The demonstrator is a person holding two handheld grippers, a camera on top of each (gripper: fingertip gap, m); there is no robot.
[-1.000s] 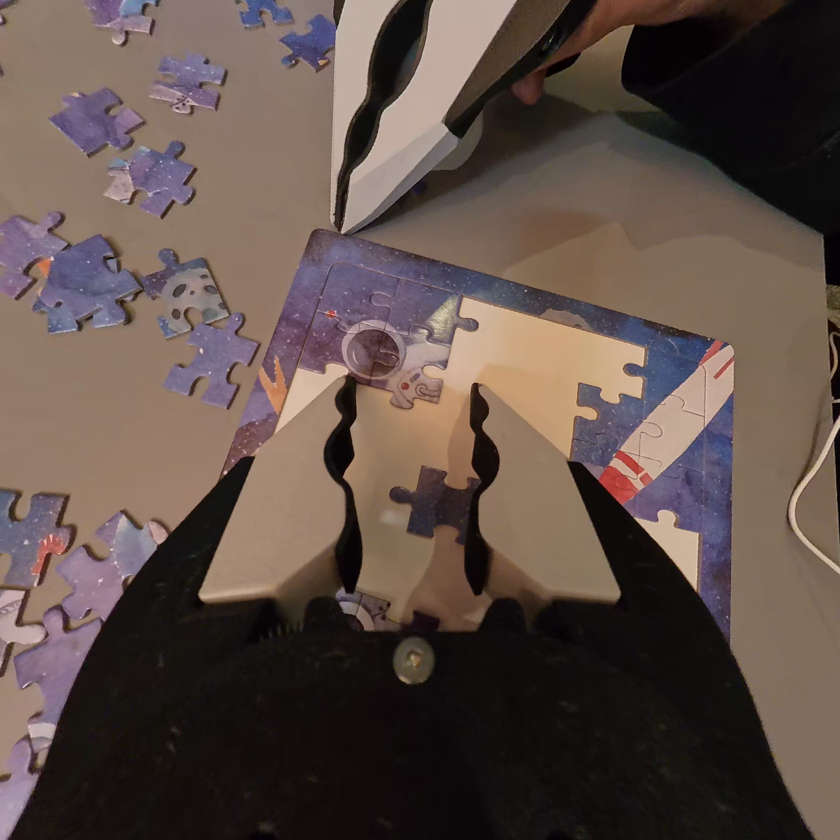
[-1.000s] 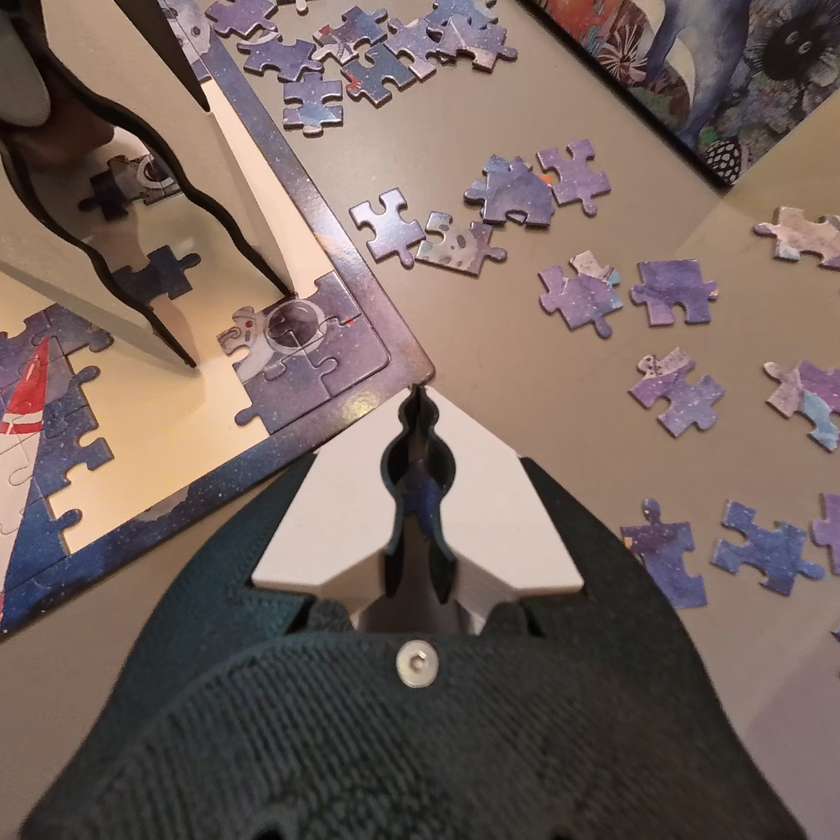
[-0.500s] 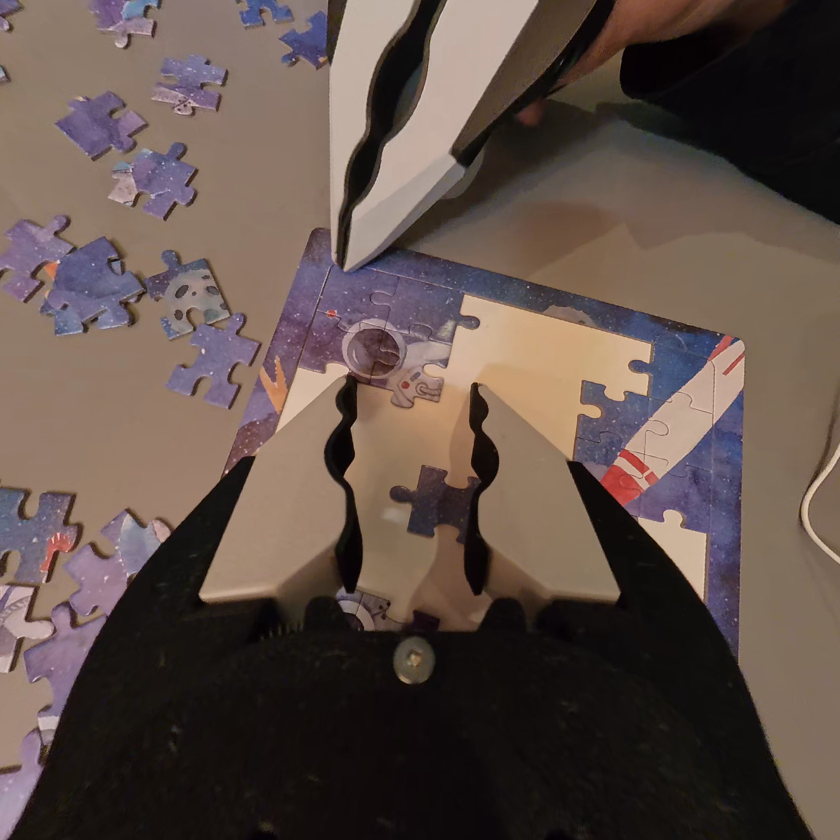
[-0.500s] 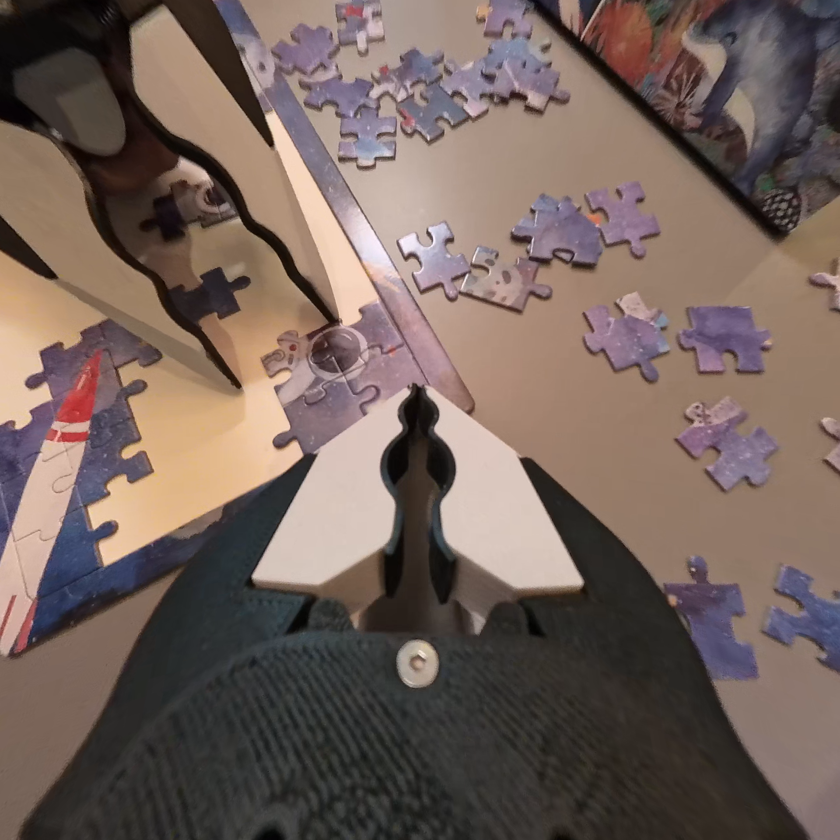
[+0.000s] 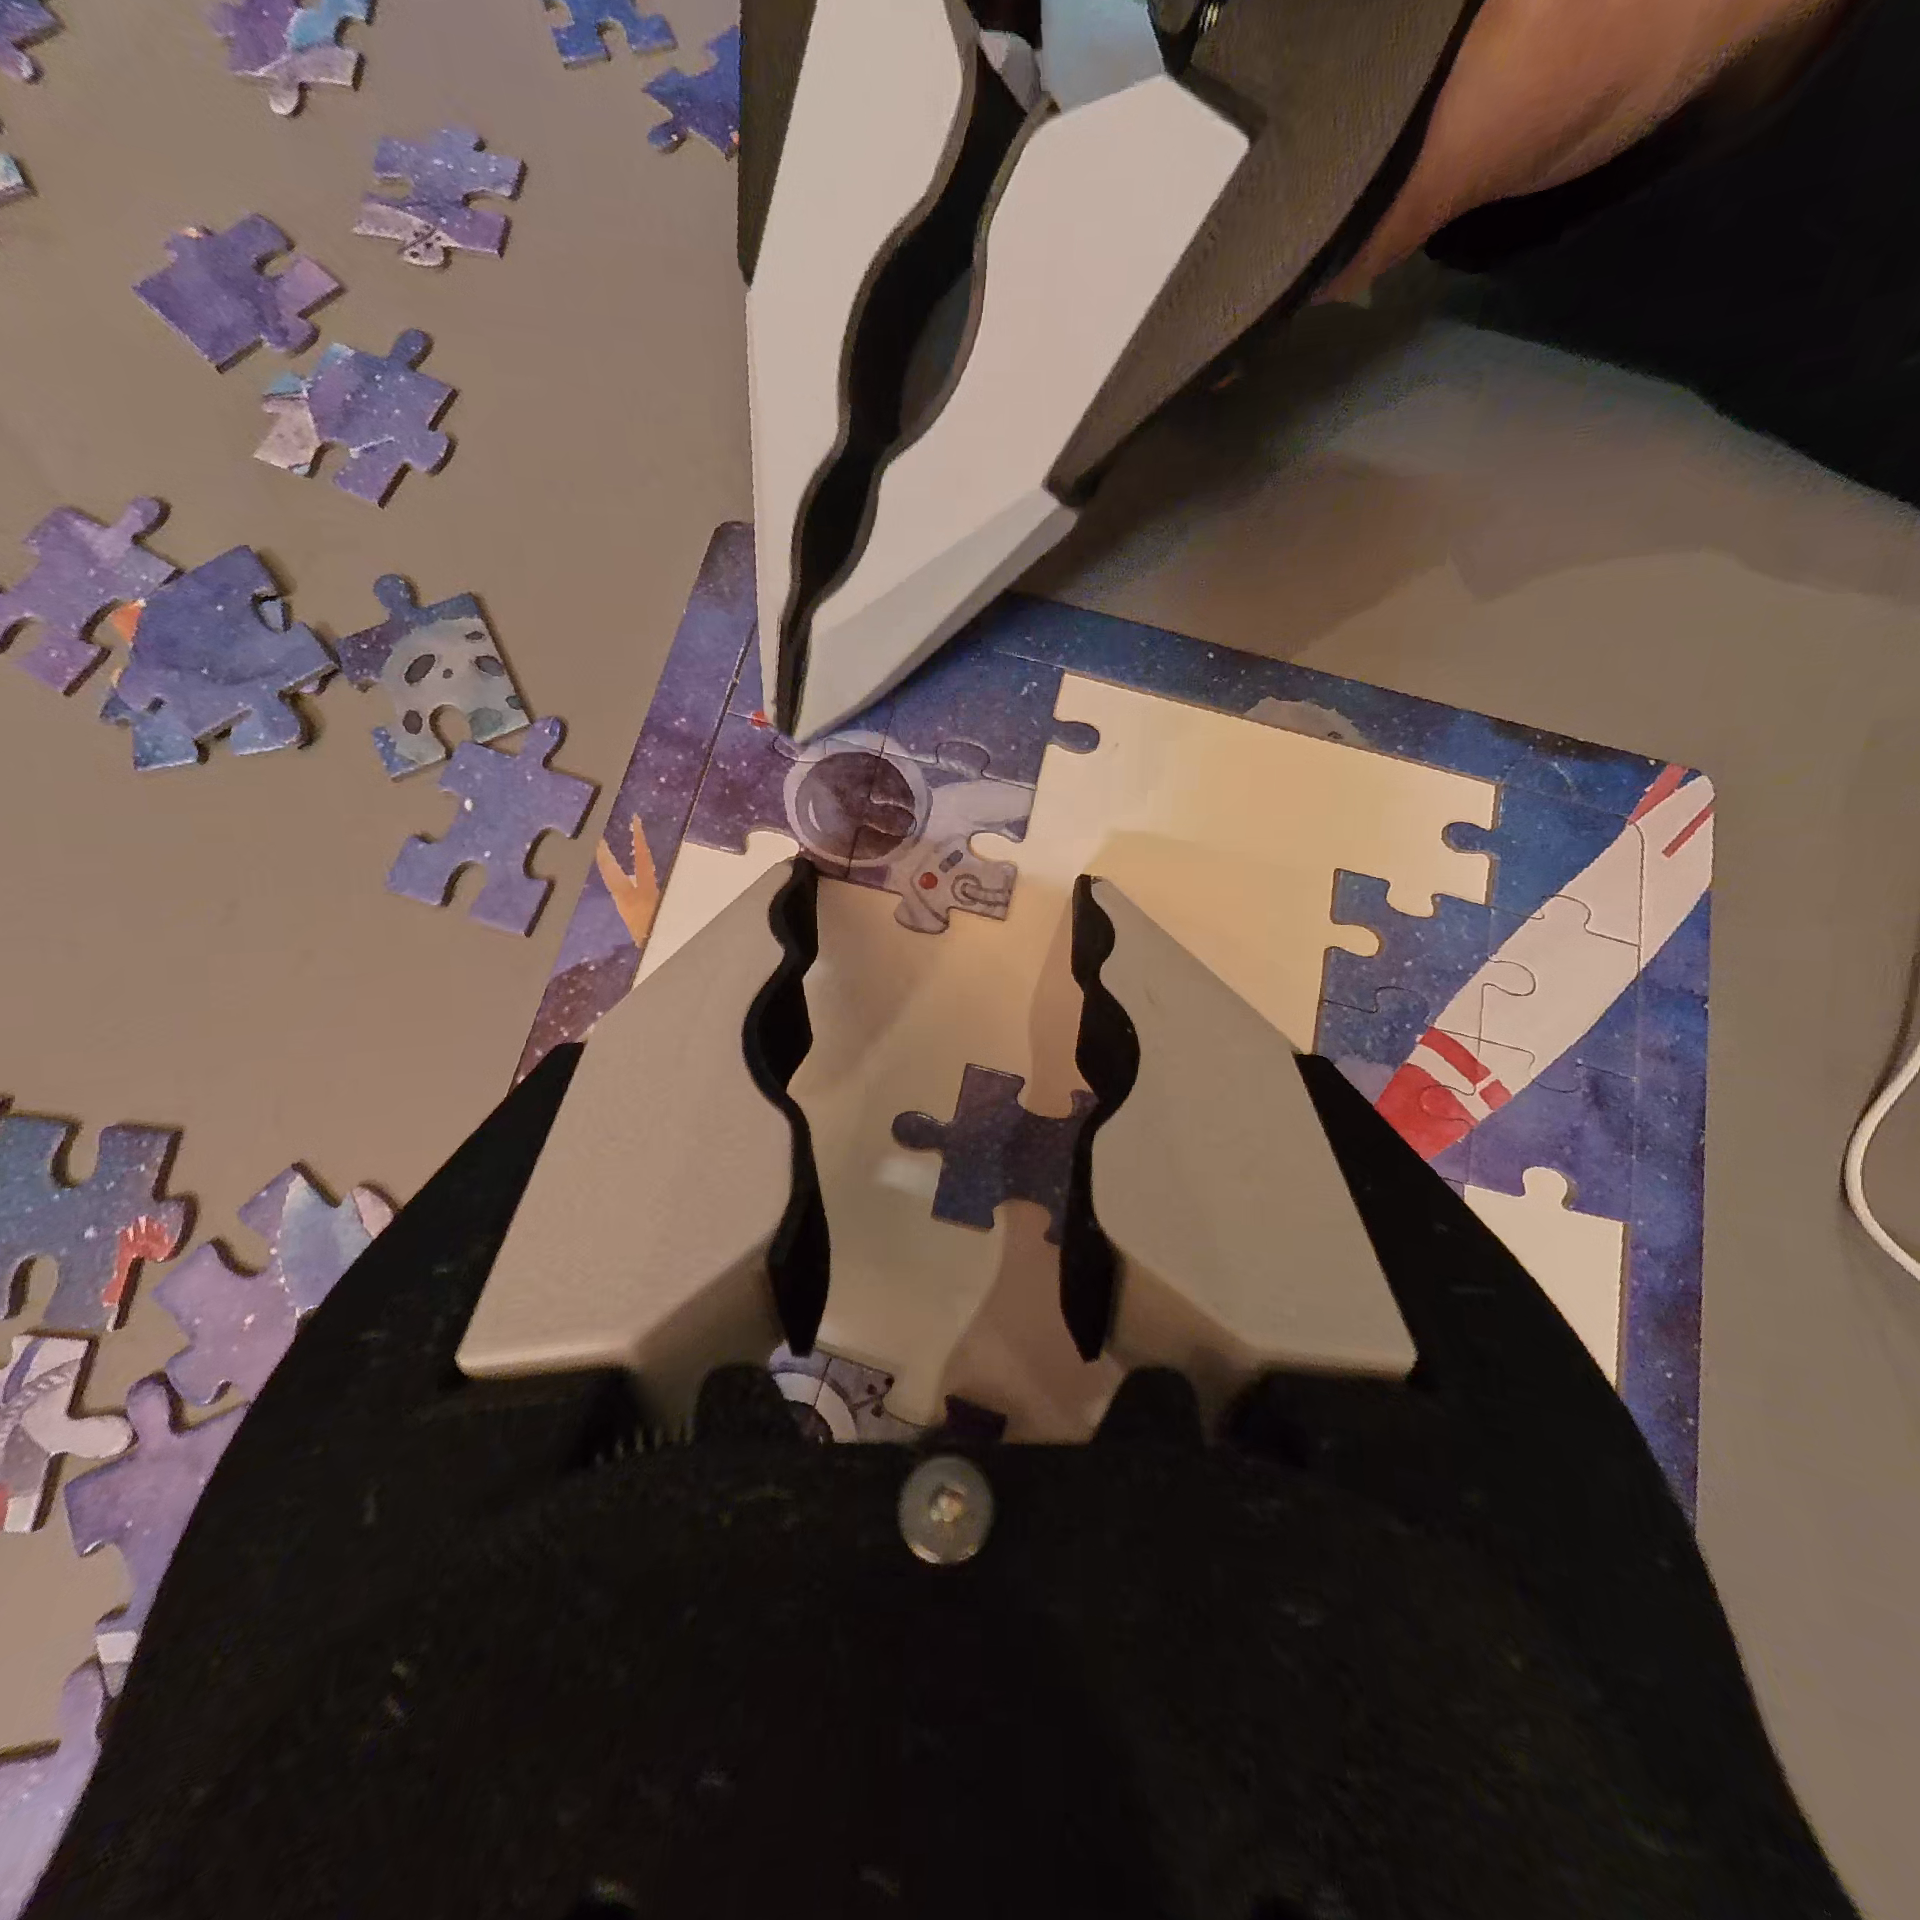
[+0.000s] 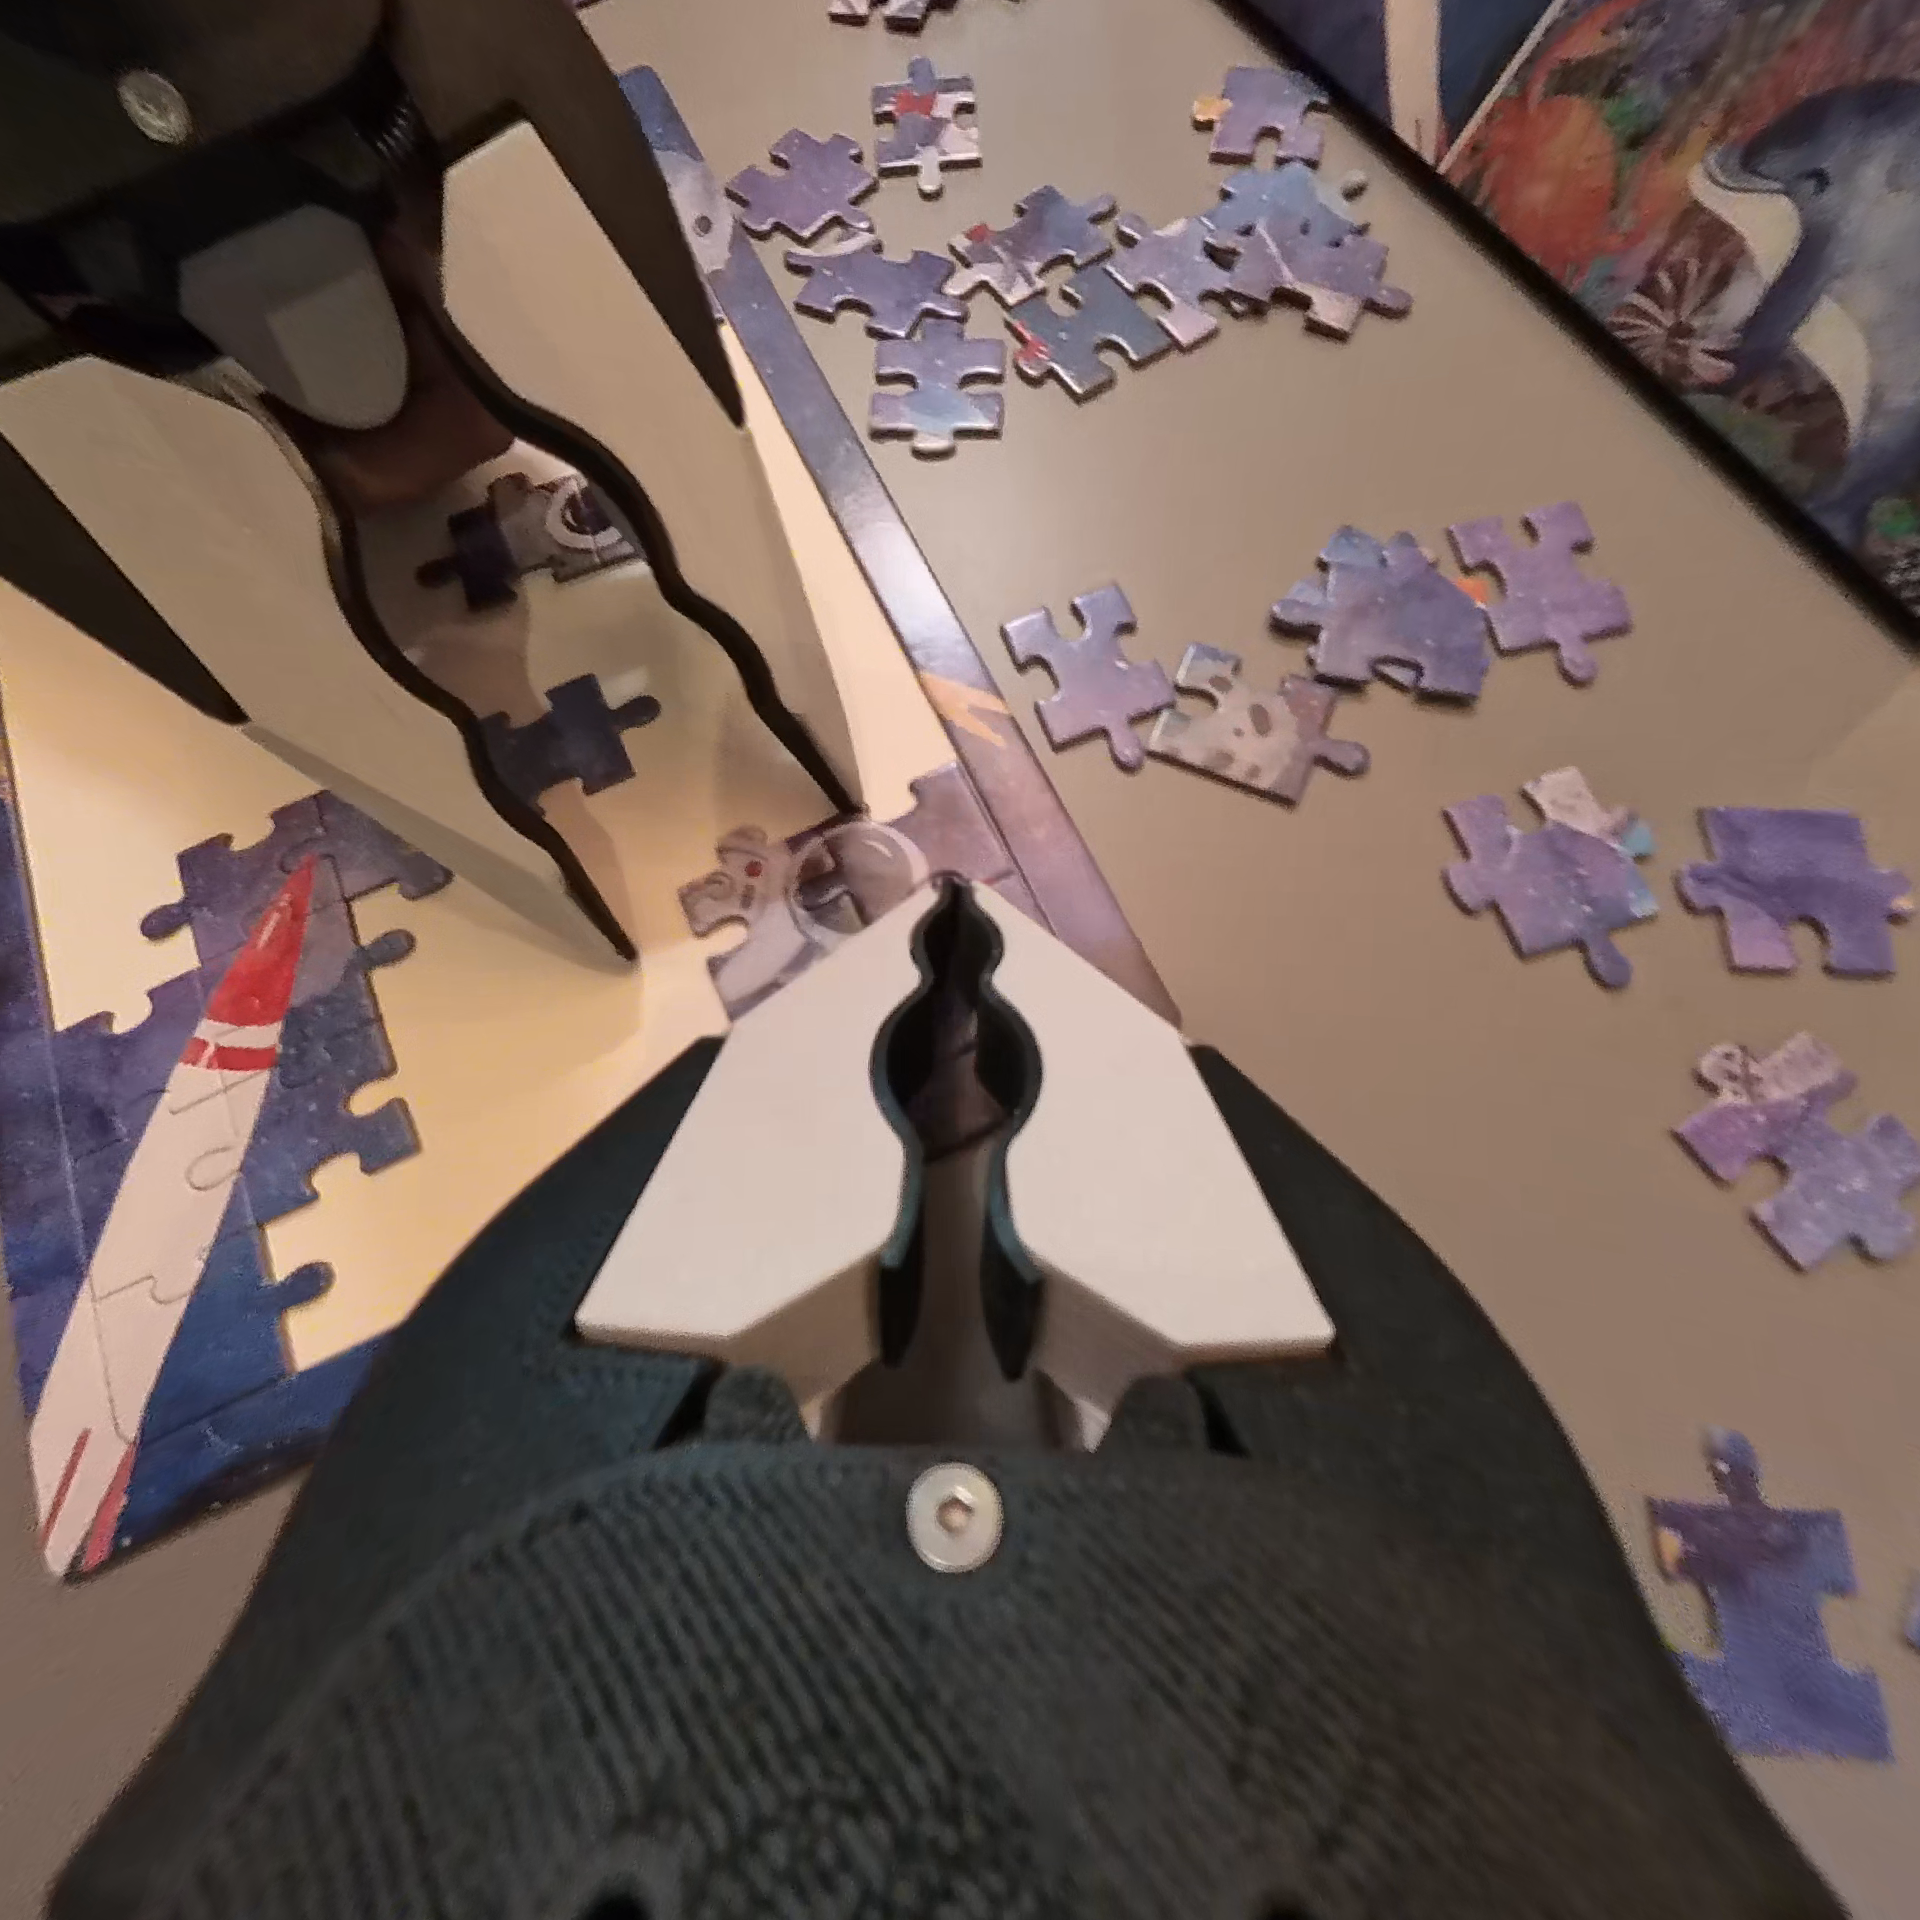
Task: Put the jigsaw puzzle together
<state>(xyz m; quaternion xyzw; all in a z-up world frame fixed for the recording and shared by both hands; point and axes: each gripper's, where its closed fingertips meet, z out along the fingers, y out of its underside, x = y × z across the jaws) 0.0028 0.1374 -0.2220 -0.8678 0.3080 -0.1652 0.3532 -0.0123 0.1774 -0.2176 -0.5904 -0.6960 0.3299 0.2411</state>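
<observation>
Left hand-held gripper (image 5: pixel 940 883) stood open over the puzzle tray (image 5: pixel 1247 790), a loose blue piece (image 5: pixel 987 1153) between its fingers, ungripped. Right hand-held gripper (image 6: pixel 951 883) was closed, tips on the astronaut pieces (image 5: pixel 883 810).

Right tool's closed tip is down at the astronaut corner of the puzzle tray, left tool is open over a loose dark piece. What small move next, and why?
Probably lower the left tool and close it on the loose dark piece. That piece lies alone on the tray's bare cream floor between the open fingers, near the right one. The closed right tool rests at the astronaut pieces, apparently steadying them, so it should stay put.
</observation>
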